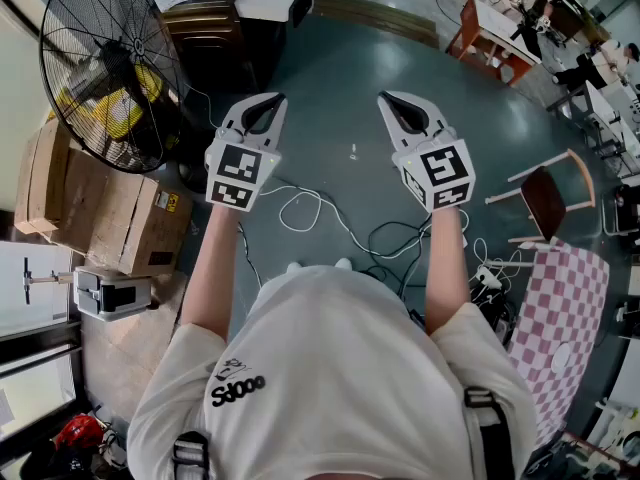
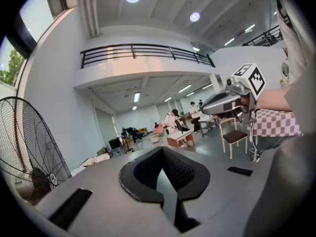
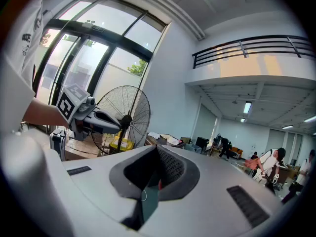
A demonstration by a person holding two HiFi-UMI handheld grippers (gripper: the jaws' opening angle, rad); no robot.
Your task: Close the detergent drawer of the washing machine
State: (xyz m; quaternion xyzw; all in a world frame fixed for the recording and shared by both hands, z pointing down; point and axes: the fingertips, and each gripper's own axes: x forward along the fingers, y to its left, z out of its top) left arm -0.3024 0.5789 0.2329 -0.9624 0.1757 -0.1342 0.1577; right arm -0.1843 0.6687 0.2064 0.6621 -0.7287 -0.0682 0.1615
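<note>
No washing machine or detergent drawer shows in any view. In the head view a person holds both grippers out level at chest height over a grey-green floor. My left gripper [image 1: 277, 99] is shut with nothing in it, its tips meeting. My right gripper [image 1: 386, 98] is shut and empty too, about a hand's width to its right. The left gripper view looks along the closed left gripper [image 2: 163, 150] into a large hall, with the right gripper [image 2: 223, 102] at its upper right. The right gripper view looks past its own closed jaws at the left gripper [image 3: 98, 118] beside a fan.
A large black standing fan [image 1: 105, 63] and cardboard boxes [image 1: 110, 208] stand at the left. Cables [image 1: 330, 218] trail over the floor ahead. A chair [image 1: 545, 198] and a red-checked cloth [image 1: 565, 308] are at the right. People and tables stand far off in the hall.
</note>
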